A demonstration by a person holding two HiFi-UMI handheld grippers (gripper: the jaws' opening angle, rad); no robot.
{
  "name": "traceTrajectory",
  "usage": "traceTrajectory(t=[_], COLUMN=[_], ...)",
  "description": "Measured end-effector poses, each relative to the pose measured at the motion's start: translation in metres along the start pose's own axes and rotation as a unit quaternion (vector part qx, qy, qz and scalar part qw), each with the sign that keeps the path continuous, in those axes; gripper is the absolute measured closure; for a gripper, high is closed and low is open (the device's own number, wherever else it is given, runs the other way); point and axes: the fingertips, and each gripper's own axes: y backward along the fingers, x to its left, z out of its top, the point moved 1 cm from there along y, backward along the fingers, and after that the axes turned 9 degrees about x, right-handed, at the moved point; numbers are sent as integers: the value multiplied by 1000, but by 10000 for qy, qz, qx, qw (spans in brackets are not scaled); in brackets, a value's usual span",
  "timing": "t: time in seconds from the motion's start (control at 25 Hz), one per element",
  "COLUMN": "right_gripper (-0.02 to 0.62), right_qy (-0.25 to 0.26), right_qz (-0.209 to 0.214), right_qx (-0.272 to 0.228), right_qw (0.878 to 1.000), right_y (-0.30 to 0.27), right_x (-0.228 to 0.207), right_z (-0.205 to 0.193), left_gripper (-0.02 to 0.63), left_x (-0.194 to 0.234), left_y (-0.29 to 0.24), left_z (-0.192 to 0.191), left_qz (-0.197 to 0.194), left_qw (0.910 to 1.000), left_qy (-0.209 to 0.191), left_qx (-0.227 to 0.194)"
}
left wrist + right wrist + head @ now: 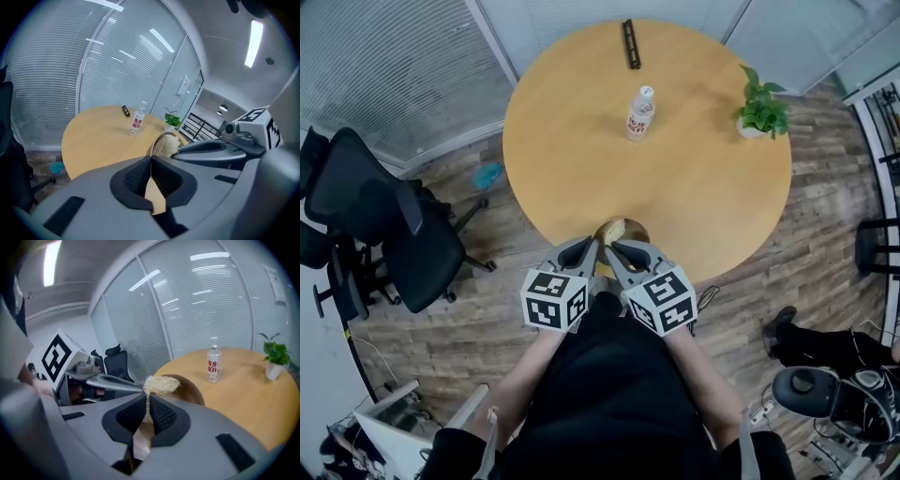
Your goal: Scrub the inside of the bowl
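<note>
Round pale-wood tabletop (581, 159), seen from above, with a black wheeled office chair (375, 216) on the plank floor to its left. A person stands at the near edge and holds a grey two-jaw gripper in each hand.

(a) Left gripper (592, 246): jaws pressed almost together, pinching the thin wall of the brown wooden bowl (634, 228) at its rim. The wall runs edge-on between the two ribbed black pads.

(b) Right gripper (613, 247): jaws closed on the lower end of a pale, straw-coloured fibrous scrubber (161, 384). The frayed head of the scrubber sticks out past the jaw tips and lies against the inside of the bowl.

(c) Bowl: at the near edge of the tabletop, just ahead of both sets of jaw tips, which converge on it. It is tipped up, with its opening turned towards the right gripper. Whether its base touches the tabletop cannot be told.

(d) Small green leafy plant in a white pot (761, 105), near the right edge of the tabletop and well apart from the bowl.

(e) Clear plastic bottle with a red-and-white label (640, 112), upright near the centre.

(f) Narrow black bar (630, 44), lying flat at the far edge.
</note>
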Motion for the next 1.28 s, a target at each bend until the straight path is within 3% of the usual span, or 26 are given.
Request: traceTrajectory(t=[0.16, 0.28, 0.52, 0.68, 0.76, 0.92, 1.12, 1.28], right_gripper=[568, 568, 568, 568, 568, 568, 568, 568], right_qy=[-822, -728, 658, 1881, 2782, 4352, 5294, 6149], right_qz=[-287, -565, -880, -834, -814, -687, -411, -916], right_qx=[-118, 16, 257, 448, 578, 905, 1535, 1762], right_qw=[9961, 9957, 9936, 9776, 9553, 8931, 8334, 7632], right_y=[9, 13, 13, 11, 11, 8, 7, 10], right_x=[-23, -37, -32, -14, -2, 16, 22, 12], right_z=[-12, -19, -10, -5, -8, -25, -56, -60], left_gripper=[591, 591, 591, 591, 591, 591, 591, 591], left_x=[8, 8, -4, -11, -12, -12, -11, -11], left_y=[4, 4, 5, 2, 2, 6, 7, 3], left_z=[0, -2, 1, 0, -1, -2, -4, -8], left_qz=[212, 247, 297, 322, 335, 375, 493, 600], left_qw=[9997, 9996, 9980, 9966, 9964, 9962, 9950, 9931], left_qy=[-68, -120, -552, -754, -784, -784, -867, -998], left_qx=[-57, -15, -35, 5, 21, -1, -1, 167])
